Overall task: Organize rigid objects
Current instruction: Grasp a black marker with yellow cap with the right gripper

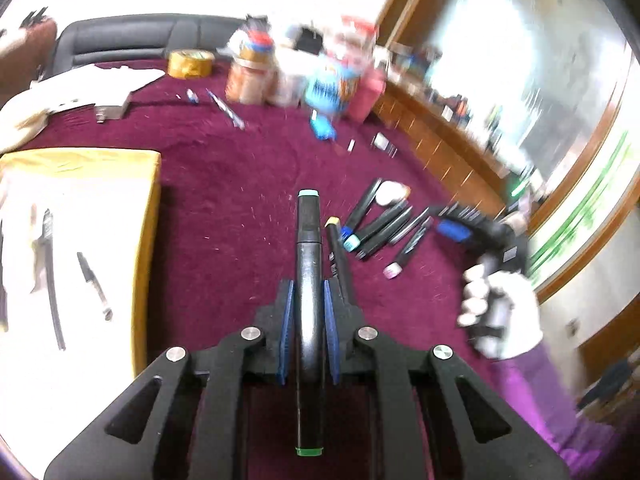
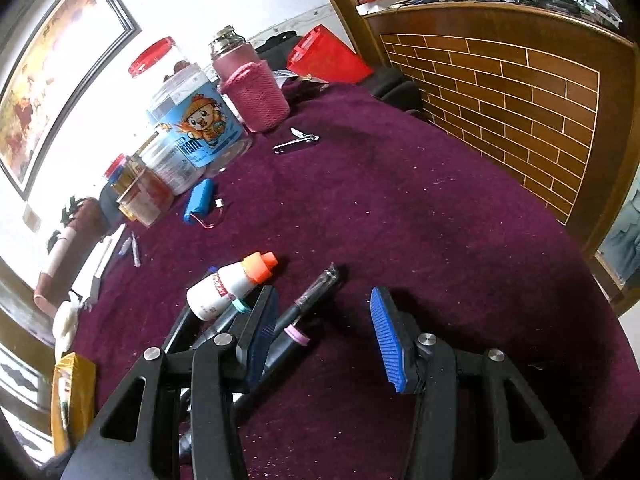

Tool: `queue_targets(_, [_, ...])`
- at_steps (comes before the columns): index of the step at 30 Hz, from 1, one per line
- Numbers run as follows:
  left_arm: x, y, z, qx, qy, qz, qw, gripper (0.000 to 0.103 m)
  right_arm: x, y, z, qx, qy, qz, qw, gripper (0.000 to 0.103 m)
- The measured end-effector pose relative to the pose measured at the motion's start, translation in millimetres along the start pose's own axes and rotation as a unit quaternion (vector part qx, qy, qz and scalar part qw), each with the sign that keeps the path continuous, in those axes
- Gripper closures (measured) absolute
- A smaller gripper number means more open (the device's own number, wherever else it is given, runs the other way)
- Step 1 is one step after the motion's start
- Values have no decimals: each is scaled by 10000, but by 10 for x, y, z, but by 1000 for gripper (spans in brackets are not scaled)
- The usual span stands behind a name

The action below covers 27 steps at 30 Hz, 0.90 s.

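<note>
My left gripper is shut on a black marker with a pale teal cap at its far end, held above the maroon tablecloth. Several black markers lie in a loose row just ahead to the right, beside a white glue bottle. My right gripper is open and empty over the cloth; its blue pads stand wide apart. A pink-capped marker and a black pen lie between the jaws near the left finger. The glue bottle with an orange cap lies just left.
A yellow-edged white box holding a small knife sits at left. Jars, a pink bottle, a blue battery pack and nail clippers stand at the back. A brick-patterned wooden counter borders the right side. The gloved hand holds the right gripper.
</note>
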State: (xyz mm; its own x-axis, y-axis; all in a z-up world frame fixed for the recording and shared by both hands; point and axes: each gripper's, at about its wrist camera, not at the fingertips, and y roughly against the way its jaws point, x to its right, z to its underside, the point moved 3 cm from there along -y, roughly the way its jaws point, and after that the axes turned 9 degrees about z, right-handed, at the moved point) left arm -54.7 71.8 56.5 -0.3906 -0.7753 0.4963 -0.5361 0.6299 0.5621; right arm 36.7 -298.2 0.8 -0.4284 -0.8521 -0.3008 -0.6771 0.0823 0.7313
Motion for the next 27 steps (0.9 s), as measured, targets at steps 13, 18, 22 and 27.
queue_targets(13, [-666, 842, 169, 743, 646, -79, 9951, 91, -866, 633, 730, -979, 838, -1474, 9806, 60])
queue_targets(18, [-1034, 1033, 303, 856, 1233, -69, 9886, 91, -1515, 545, 1231, -1290, 1939, -1149, 9657, 60])
queue_targets(22, [-1199, 1224, 368, 979, 1374, -303, 9852, 91, -1788, 380, 1382, -1059, 2396, -487, 9638, 60])
queue_targets(27, [-1451, 1417, 340, 1064, 1468, -730, 9807, 91, -1880, 363, 1456, -706, 2828, 123, 9565, 88])
